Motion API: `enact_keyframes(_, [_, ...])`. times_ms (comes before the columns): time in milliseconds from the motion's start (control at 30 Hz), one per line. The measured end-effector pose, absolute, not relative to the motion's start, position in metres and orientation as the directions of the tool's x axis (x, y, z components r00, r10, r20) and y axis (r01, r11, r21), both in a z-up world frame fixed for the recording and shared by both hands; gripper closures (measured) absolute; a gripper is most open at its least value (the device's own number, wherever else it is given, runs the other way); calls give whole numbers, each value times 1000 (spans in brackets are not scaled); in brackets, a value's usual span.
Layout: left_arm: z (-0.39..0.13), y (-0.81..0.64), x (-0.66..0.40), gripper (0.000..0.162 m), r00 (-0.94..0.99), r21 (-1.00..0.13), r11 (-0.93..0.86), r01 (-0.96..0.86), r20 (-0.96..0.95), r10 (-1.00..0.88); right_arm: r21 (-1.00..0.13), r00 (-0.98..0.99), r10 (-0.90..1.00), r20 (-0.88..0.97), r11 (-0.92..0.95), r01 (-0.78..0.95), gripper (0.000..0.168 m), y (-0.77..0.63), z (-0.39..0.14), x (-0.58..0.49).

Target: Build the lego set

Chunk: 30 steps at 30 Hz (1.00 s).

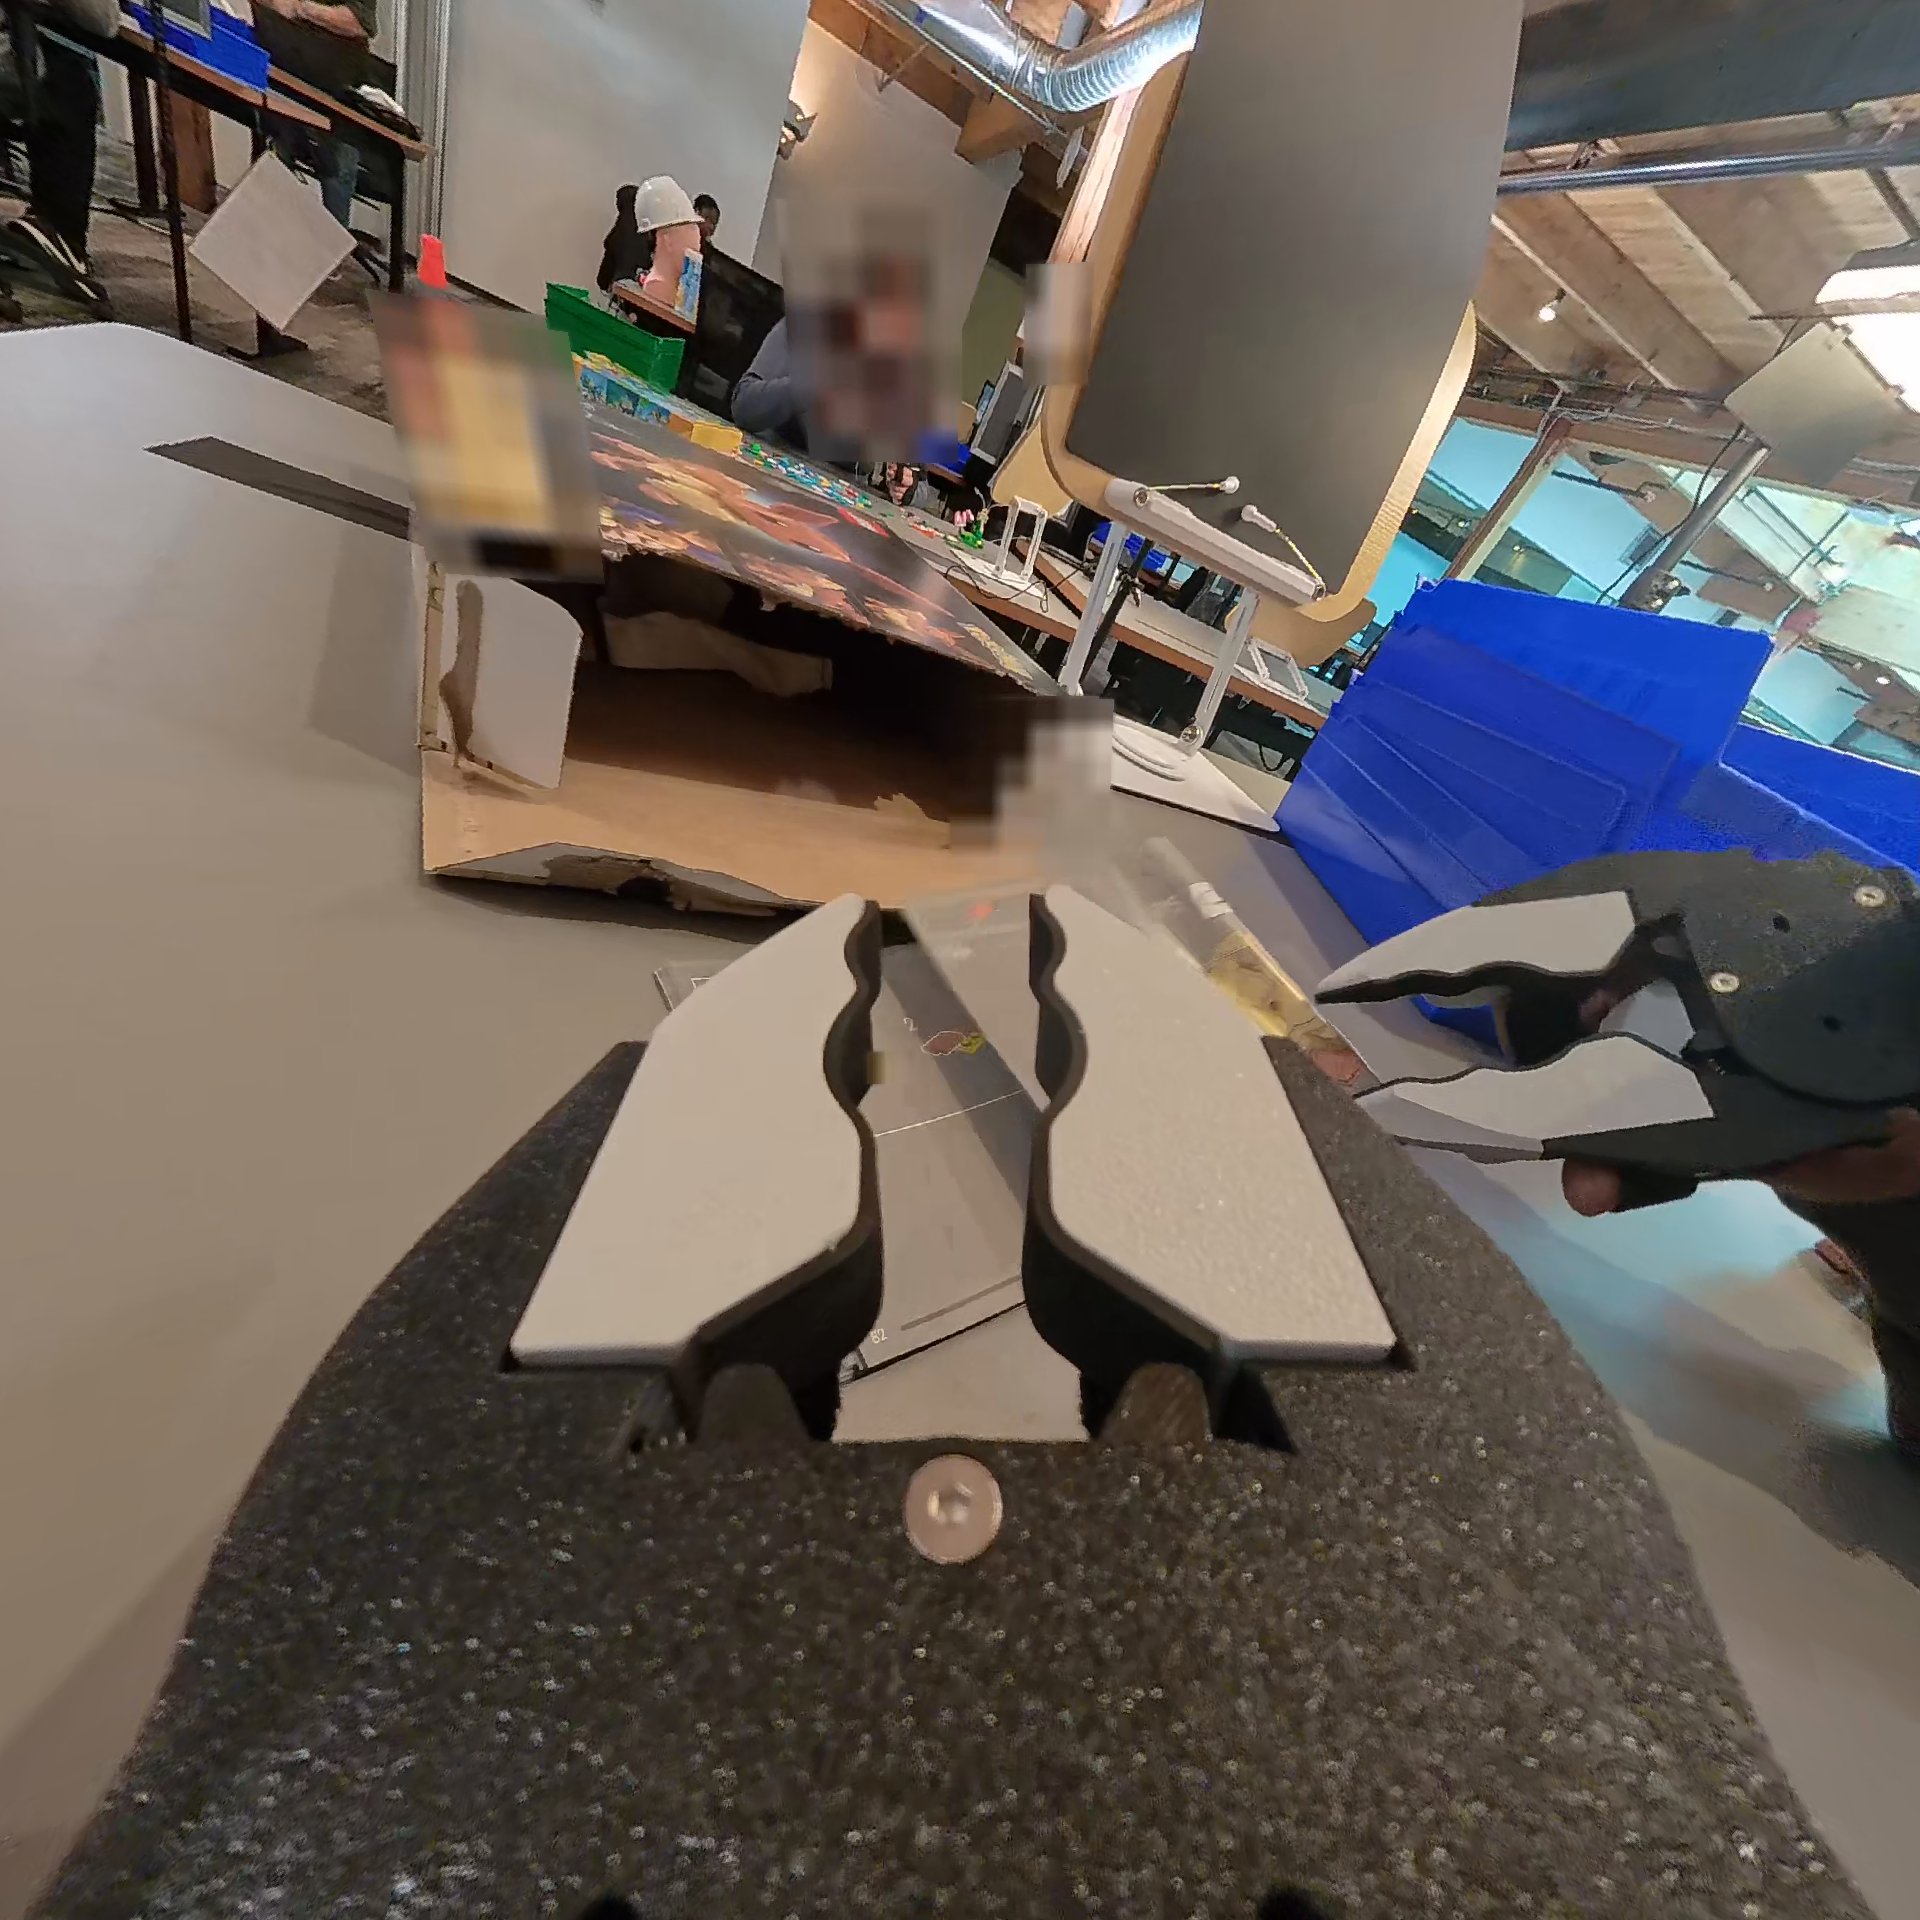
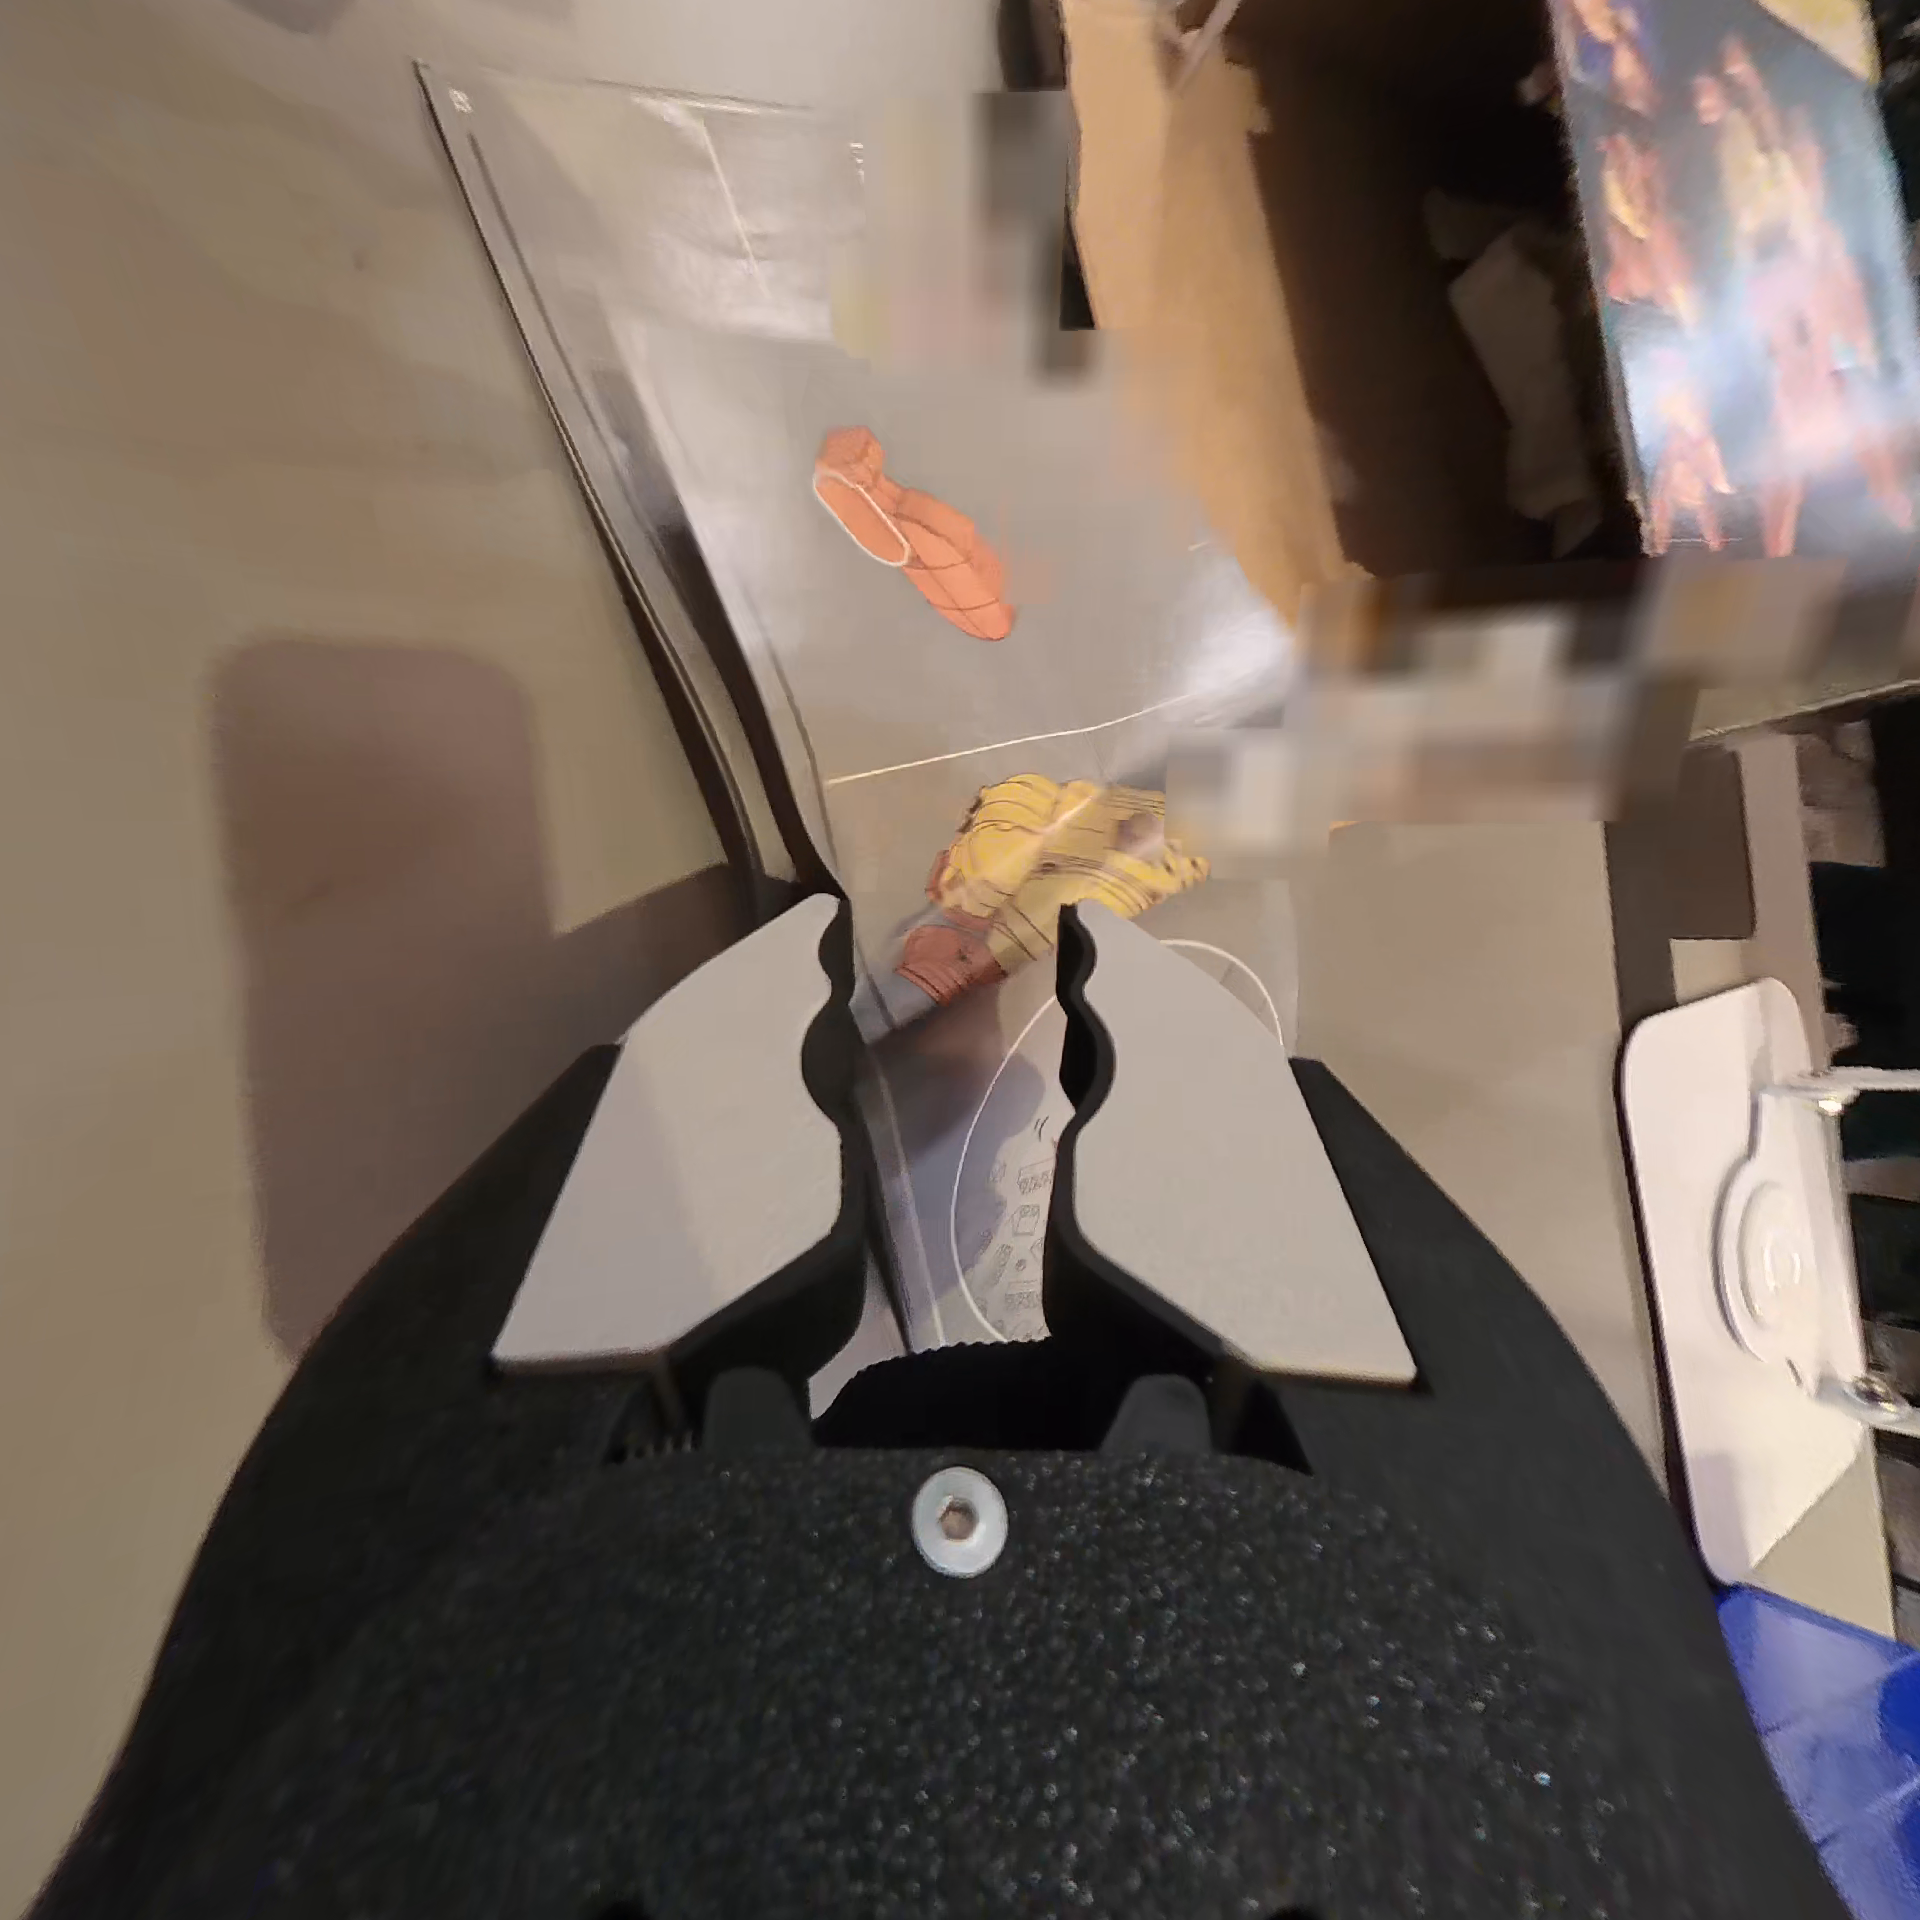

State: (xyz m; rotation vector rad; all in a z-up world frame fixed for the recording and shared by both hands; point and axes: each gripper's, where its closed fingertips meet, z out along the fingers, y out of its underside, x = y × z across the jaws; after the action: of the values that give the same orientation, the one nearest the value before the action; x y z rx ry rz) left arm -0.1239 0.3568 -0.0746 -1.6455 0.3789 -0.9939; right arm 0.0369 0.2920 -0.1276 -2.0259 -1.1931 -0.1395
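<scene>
Hovering low over the grey table, the left gripper sits in the middle of the left wrist view with its jaws apart and nothing between them. Underneath it is the instruction booklet, lying open and flat, so you see its grey page through the gap.

Over at the right edge of that same view the right gripper pokes in sideways, jaws also spread and empty, with a bit of a person's hand under it. Its tips are just beside the booklet's right side.

From the right wrist view, the right gripper is above the booklet, which fills the centre and upper left. The page has printed pictures of an orange piece and a yellow-and-brown one. It's pretty blurry, so I can't tell whether the tips touch the paper.

The torn-open cardboard box sits behind the booklet, centre of the left view, its colourful printed lid propped up. No loose bricks that I can make out near the grippers. A blue plastic bin is at the right, and a white stand base is at the right edge of the right wrist view.
</scene>
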Motion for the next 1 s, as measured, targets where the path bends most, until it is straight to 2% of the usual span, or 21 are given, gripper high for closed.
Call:
enact_keyframes(167, [-73, 361, -132, 136, 622, -913, -309, 266, 408, -668, -561, 567, 648, 509, -249, 789, 132, 292, -129, 44])
enact_keyframes(633, [-74, 362, -132, 136, 628, -916, -307, 260, 402, -667, -572, 587, 598, 545, -247, 782, 134, 293, -131, 49])
enact_keyframes(1000, [-74, 362, -132, 135, 627, -916, -308, 259, 402, -668, -647, 734, 468, 492, -367, 668, 134, 286, -133, 81])
